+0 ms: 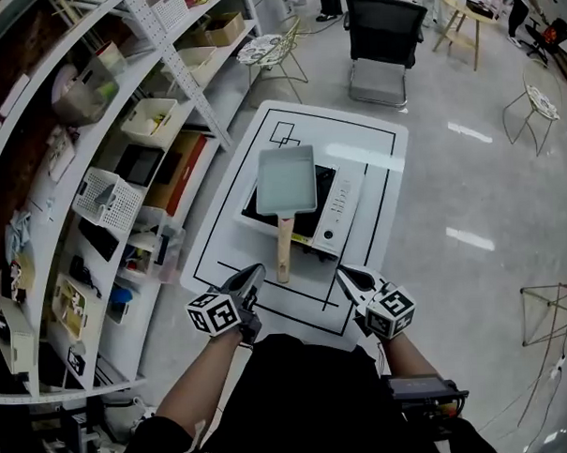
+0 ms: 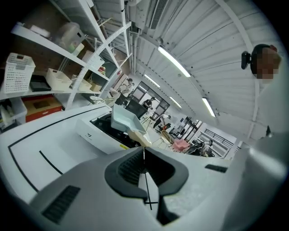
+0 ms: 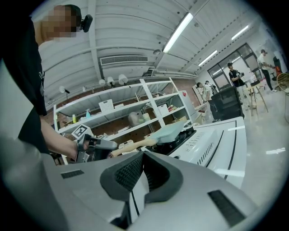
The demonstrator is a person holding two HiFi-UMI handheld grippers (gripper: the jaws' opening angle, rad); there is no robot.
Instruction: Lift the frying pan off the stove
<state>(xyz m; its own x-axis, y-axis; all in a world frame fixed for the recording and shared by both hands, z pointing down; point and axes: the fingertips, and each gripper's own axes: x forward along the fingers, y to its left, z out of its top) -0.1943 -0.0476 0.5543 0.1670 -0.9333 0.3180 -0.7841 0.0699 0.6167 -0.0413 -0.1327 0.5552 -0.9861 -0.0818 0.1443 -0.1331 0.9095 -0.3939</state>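
Note pan (image 1: 285, 180) seated flat on stove (image 1: 341, 204), mid-surface (image 1: 229, 234), with wooden handle (image 1: 284, 249) pointing back toward the operator. Note left claw (image 2: 143, 151) closed, with nothing between the jaws, just short of the handle end and slightly to its left. Note right claw (image 3: 143, 154) likewise closed and empty, off to the handle's right, near but not touching. Judge the step in hand to be the approach to the handle: no grip made, pan not yet lifted.

Recommended practice:
- Open the left claw fully before advancing, not on contact.
- Set the jaws either side of the handle, square across its width.
- Push well up the handle toward the pan rather than pinching the tip. Expect a front-heavy load and likely droop from an end grip.
- Close firmly on the wood and check for slip before raising.
- Lift straight up and keep the pan level until clear of the stove.
- Keep the right claw out of the lift path, ready to steady the stove if dragged.
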